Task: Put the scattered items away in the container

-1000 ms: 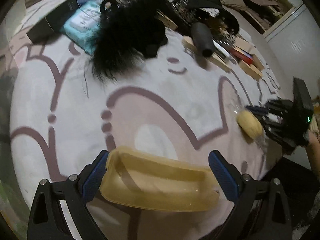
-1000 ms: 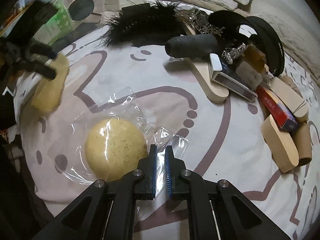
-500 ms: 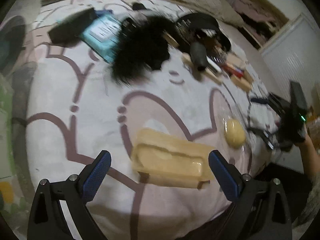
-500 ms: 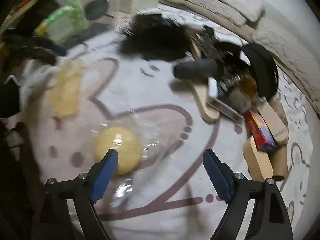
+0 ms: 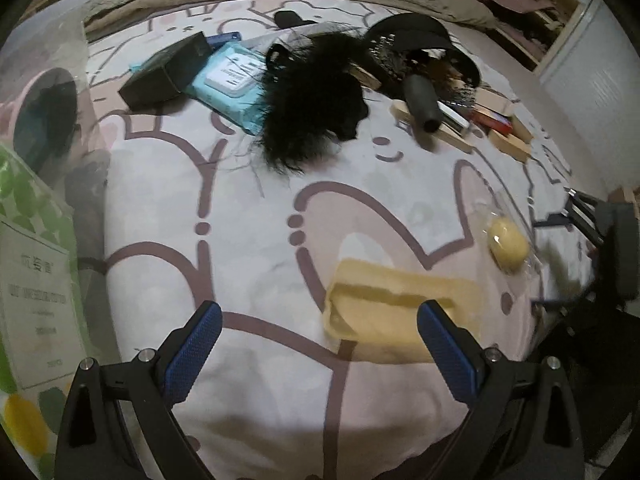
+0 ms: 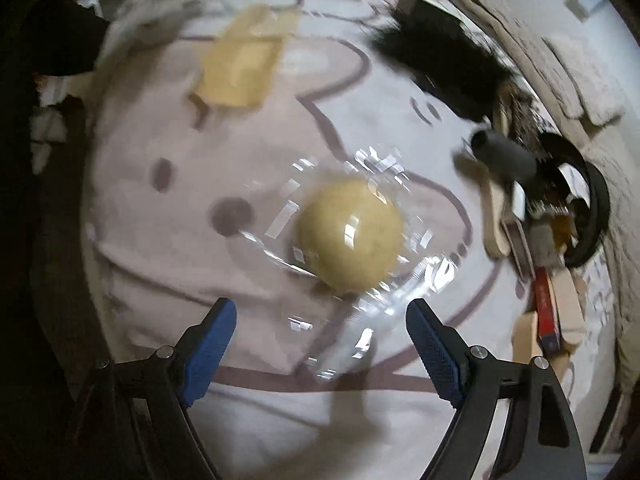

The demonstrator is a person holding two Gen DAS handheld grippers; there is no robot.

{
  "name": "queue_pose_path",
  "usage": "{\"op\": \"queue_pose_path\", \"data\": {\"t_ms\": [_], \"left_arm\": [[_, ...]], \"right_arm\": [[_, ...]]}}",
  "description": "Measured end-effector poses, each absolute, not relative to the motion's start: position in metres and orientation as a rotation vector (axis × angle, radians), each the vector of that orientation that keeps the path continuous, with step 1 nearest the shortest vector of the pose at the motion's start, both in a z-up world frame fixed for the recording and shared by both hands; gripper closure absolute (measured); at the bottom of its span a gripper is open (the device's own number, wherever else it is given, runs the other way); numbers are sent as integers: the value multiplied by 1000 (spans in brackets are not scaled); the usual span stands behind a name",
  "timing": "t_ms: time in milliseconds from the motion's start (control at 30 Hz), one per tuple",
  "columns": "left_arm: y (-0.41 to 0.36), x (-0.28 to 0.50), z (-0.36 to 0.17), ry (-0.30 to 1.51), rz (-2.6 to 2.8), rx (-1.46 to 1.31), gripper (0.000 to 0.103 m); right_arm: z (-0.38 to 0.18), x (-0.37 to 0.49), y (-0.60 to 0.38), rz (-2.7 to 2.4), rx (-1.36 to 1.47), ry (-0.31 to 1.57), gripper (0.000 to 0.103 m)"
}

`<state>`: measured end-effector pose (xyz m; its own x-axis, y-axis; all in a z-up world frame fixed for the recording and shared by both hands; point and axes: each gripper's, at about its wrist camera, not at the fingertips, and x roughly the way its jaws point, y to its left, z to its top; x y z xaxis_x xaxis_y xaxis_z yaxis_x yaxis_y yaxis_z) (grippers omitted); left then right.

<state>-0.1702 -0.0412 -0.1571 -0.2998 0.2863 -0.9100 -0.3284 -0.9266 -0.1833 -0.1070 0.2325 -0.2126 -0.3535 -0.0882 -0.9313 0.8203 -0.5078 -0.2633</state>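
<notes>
A yellow rectangular tray [image 5: 400, 312] lies on the patterned bedcover [image 5: 248, 208], just ahead of my open, empty left gripper [image 5: 320, 344]; it also shows in the right wrist view [image 6: 244, 64]. A round yellow sponge in a clear plastic wrapper [image 6: 348, 236] lies just ahead of my open, empty right gripper [image 6: 320, 340]; it also shows in the left wrist view [image 5: 508, 244]. The right gripper shows blurred at the right edge of the left wrist view [image 5: 600, 240]. A clear storage container [image 5: 44, 184] stands at the far left.
A black feather piece [image 5: 308, 100], a blue wipes pack [image 5: 228, 76], a black box [image 5: 164, 72], a black brush [image 5: 420, 100] and wooden blocks [image 5: 508, 136] lie at the back. The same clutter shows at the right in the right wrist view [image 6: 540, 240]. Pillows lie beyond.
My left gripper let go of the yellow tray and drew back to the left. My right gripper opened, released the sponge's wrapper and swung round above it.
</notes>
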Motion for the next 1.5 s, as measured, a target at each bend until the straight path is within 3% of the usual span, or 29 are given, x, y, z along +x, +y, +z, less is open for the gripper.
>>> {"op": "queue_pose_path", "data": {"t_ms": [300, 633, 967, 1133, 1333, 1500], "left_arm": [[-40, -176, -173, -302, 2116, -1568, 4], [-24, -169, -188, -328, 2036, -1602, 4], [10, -134, -197, -186, 1854, -1656, 4], [36, -112, -189, 98, 1805, -1625, 4], [44, -99, -162, 395, 1878, -1467, 4], [40, -116, -142, 362, 1976, -1372, 4]], "right_arm": [[-210, -136, 263, -2128, 1328, 968, 12], [-208, -160, 293, -2338, 1441, 893, 12], [-191, -162, 298, -2409, 1418, 903, 12], [-174, -155, 292, -2324, 1340, 761, 12], [-171, -135, 263, -2172, 1256, 786, 12], [-182, -122, 242, -2096, 1257, 862, 12]]}}
